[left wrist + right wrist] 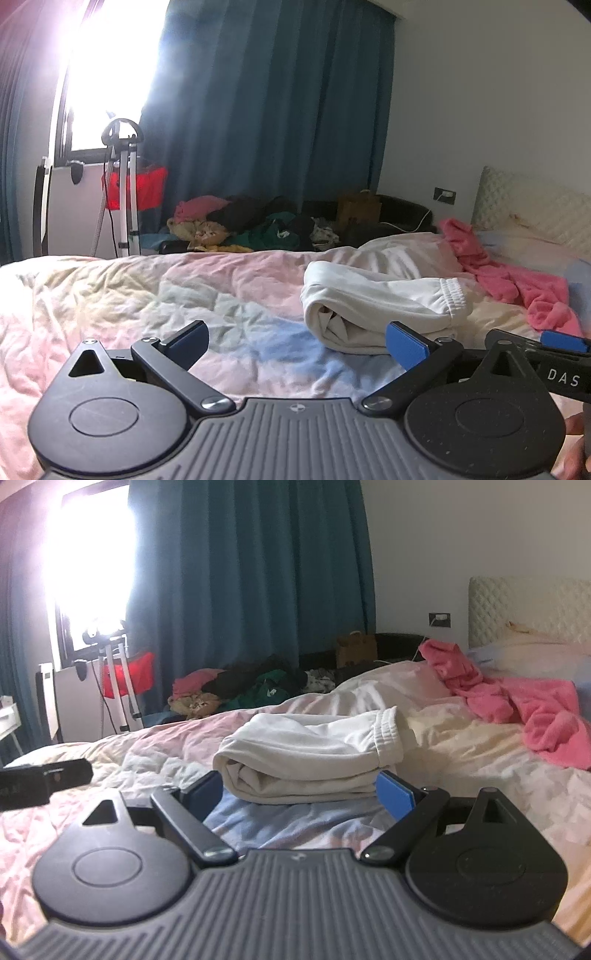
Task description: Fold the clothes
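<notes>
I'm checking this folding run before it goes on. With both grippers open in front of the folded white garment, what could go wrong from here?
1. The folded white garment is a loose bundle with open layers at its near end; gripping only the top layer could unroll it.
2. The right gripper sits closest, fingers straddling the bundle; pushing forward may shove it across the rumpled duvet.
3. The left gripper is close beside the right; they might collide.
</notes>
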